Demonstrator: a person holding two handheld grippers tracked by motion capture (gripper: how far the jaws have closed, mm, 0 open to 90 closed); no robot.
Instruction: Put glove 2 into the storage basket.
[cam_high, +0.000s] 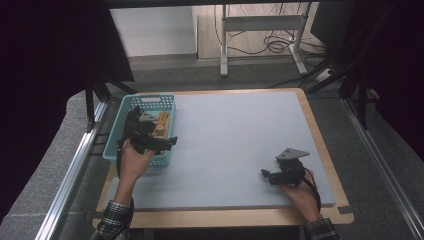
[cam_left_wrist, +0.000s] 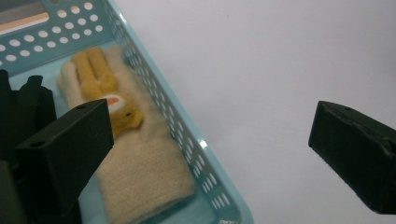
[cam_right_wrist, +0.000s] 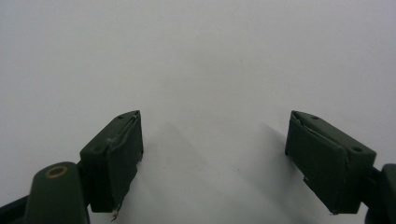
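A teal perforated basket (cam_high: 131, 107) stands at the left edge of the grey mat (cam_high: 235, 130). Inside lies a cream knitted glove (cam_left_wrist: 140, 168) with yellow fingers, also seen from above as the glove (cam_high: 161, 125). My left gripper (cam_high: 152, 136) hovers over the basket's right wall (cam_left_wrist: 187, 135). It is open wide (cam_left_wrist: 210, 149), with one jaw above the glove, the other above the mat, and nothing held. My right gripper (cam_high: 271, 176) rests low over the mat's front right part, open (cam_right_wrist: 215, 154) and empty.
Something black (cam_left_wrist: 23, 107) sits in the basket left of the glove; I cannot tell what it is. The mat lies on a wooden table (cam_high: 225, 217). Metal rails run along both sides, and a desk frame (cam_high: 260, 30) stands beyond.
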